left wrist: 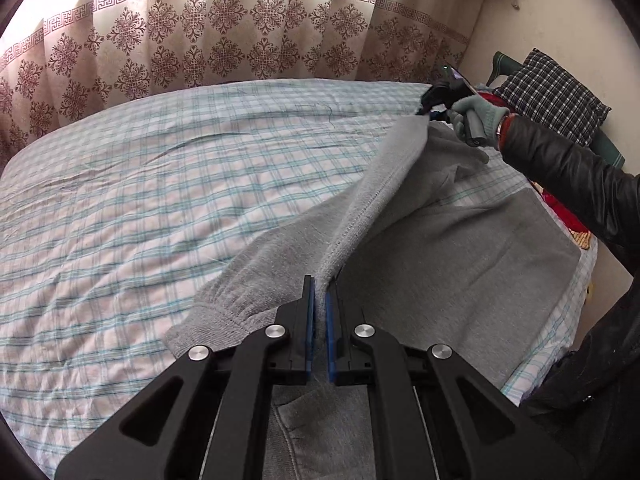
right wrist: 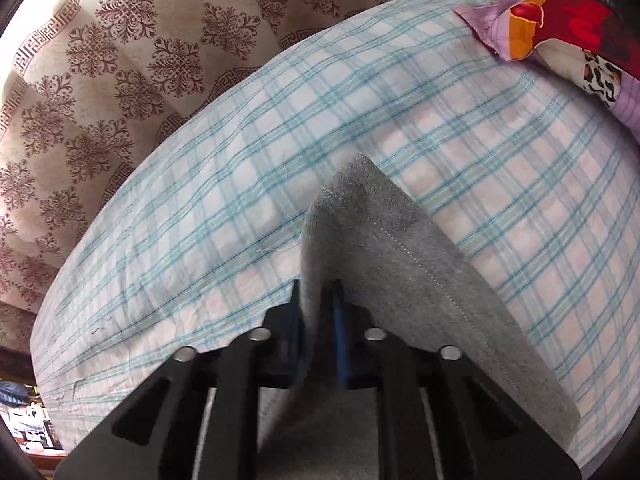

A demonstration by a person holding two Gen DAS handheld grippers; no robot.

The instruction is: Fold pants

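Spanning the left of the left wrist view, a patterned curtain (left wrist: 192, 36) hangs behind the bed, which is covered by a blue-and-white plaid sheet (left wrist: 140, 184). At centre, the left gripper (left wrist: 320, 312) has its jaws closed to a narrow gap on a raised seam of the grey pants (left wrist: 460, 248), near the ribbed cuff (left wrist: 224, 312). From that clamp point the fabric runs up as a taut ridge toward the upper right, while the rest of the garment lies flat on the sheet along the near right edge of the bed. At the ridge's far end, the right gripper (left wrist: 426, 114) meets the cloth; a gloved hand (left wrist: 476, 116) holds its handle. A checked pillow (left wrist: 552, 96) lies beyond.

In the right wrist view, the curtain (right wrist: 100, 80) fills the left. At centre, the right gripper (right wrist: 318, 296) is closed on a stitched edge of the pants (right wrist: 400, 248). A colourful printed cloth (right wrist: 560, 28) lies at upper right.
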